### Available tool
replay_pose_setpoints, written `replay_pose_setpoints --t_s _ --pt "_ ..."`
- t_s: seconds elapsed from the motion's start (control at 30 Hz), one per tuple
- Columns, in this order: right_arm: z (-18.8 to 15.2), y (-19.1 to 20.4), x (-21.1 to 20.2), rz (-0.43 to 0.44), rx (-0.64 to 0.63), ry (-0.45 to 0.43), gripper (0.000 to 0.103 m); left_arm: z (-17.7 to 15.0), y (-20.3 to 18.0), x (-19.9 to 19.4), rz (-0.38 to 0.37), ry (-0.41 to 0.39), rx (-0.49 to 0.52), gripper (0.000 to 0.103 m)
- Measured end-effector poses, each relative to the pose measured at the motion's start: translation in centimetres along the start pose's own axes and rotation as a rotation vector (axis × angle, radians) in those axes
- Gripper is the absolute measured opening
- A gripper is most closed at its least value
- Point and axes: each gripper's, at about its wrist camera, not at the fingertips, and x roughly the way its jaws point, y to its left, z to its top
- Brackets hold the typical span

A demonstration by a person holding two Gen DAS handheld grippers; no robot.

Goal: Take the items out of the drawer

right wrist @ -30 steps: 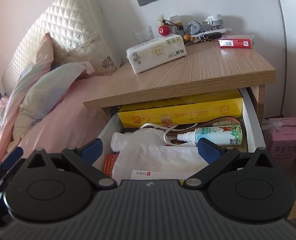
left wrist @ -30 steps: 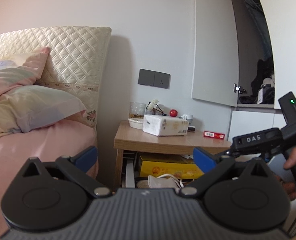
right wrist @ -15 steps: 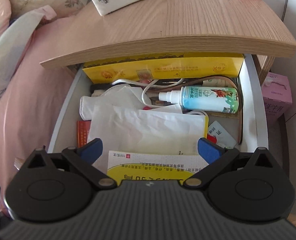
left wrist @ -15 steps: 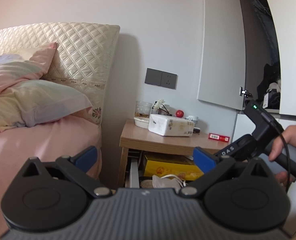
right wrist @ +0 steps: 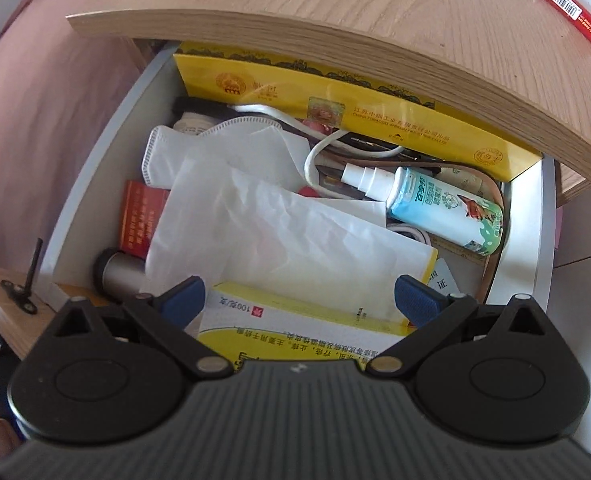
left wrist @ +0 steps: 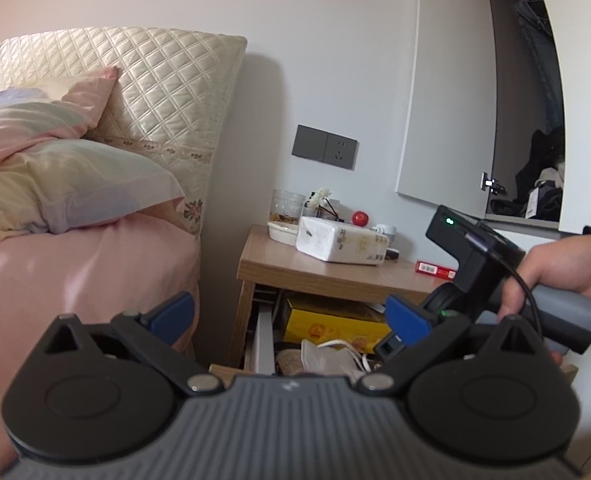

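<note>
The bedside drawer [right wrist: 95, 176] stands pulled out, full of items. My right gripper [right wrist: 301, 300] hovers open just above its front, over a yellow-and-white medicine box [right wrist: 295, 324]. Beyond lie a crumpled white paper bag [right wrist: 271, 232], a white face mask [right wrist: 199, 144], a spray bottle [right wrist: 435, 204], a red packet [right wrist: 141, 216] and a long yellow carton [right wrist: 335, 100]. My left gripper [left wrist: 291, 312] is open and empty, held back in front of the nightstand [left wrist: 315, 272]. In the left wrist view a hand holds the right gripper [left wrist: 475, 280] over the drawer [left wrist: 263, 340].
The nightstand top overhangs the drawer's back; it carries a tissue pack [left wrist: 341, 242], a glass [left wrist: 287, 208], a red ball [left wrist: 360, 218] and a red box [right wrist: 575, 16]. A bed with pink bedding [left wrist: 75, 264] lies left. An open wardrobe [left wrist: 535, 140] is at right.
My right gripper has moved forward and tipped down over the drawer, so the drawer contents now fill its view. My left gripper has drawn back and lifted a little.
</note>
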Motion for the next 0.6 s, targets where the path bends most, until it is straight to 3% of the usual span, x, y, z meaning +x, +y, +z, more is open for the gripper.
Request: replay_pose_setpoints --t_s 0.3,0.6 --pt "0.3 0.9 1.8 -0.1 -0.07 0.066 0.103 -0.1 0.0 0.1 -0.008 0.014 -0.006 0.103" --pt "-0.5 -2.8 -2.4 -0.054 0.027 -0.004 0.103 -0.2 -0.3 0.2 -0.012 0.017 0.009 0.103"
